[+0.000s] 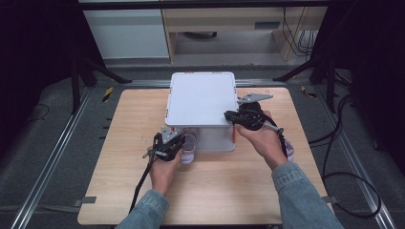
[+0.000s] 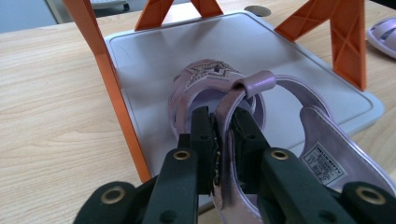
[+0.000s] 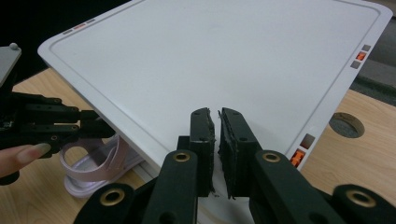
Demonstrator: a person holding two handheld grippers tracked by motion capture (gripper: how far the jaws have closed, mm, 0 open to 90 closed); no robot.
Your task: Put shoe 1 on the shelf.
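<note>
- High view: a white two-level shoe rack (image 1: 200, 98) with orange legs stands on the wooden counter (image 1: 119, 191). The left gripper (image 1: 168, 145) is at the rack's front, low down, with a purple sandal (image 1: 188, 148) right at its fingers. The right gripper (image 1: 248, 117) rests by the rack's right edge, beside the top shelf. A second purple sandal (image 1: 288, 151) lies on the counter behind the right hand.
- Left gripper view: the fingers (image 2: 203, 135) pinch the sandal's back strap (image 2: 254, 84). The sandal's toe (image 2: 205, 74), with a star on it, points away from the fingers and sits on the lower shelf (image 2: 280, 42), between the orange legs (image 2: 100, 70).
- Right gripper view: the fingers (image 3: 233, 140) are pressed nearly together with nothing between them, just over the top shelf (image 3: 210, 60).
- I think the step is sliding the first sandal onto the lower shelf. Next, the left fingers should push it a bit deeper, then let go and back out without catching the strap.
</note>
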